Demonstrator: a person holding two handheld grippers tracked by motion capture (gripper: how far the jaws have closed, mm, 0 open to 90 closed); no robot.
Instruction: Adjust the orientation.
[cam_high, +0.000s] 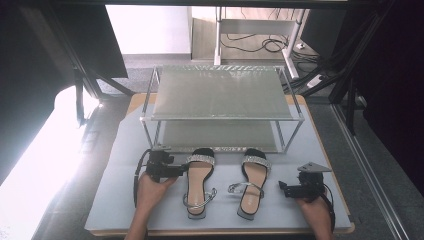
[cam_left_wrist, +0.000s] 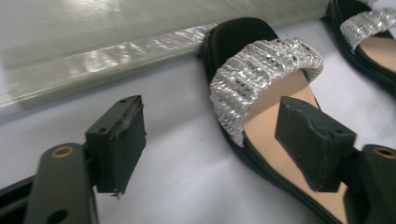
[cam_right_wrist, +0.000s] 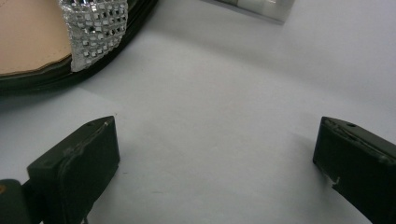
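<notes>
Two black sandals with tan insoles and sparkly silver straps lie side by side on the grey mat, toes toward the rack. My left gripper (cam_high: 181, 170) is open beside the left sandal (cam_high: 199, 181); in the left gripper view one of its jaws hangs over the sandal's (cam_left_wrist: 280, 93) insole and the other over bare mat. To the right of the right sandal (cam_high: 251, 182), my right gripper (cam_high: 283, 189) stands open over bare mat. The right gripper view catches that sandal's edge and strap (cam_right_wrist: 95, 28) at the top left, clear of the jaws (cam_right_wrist: 215, 154).
A two-tier metal rack (cam_high: 222, 92) with translucent shelves stands behind the sandals, its lower front bar (cam_left_wrist: 102, 58) close to the left sandal's toe. The mat (cam_high: 125, 200) has bare room at the left, right and front. Cables lie on the floor beyond the table.
</notes>
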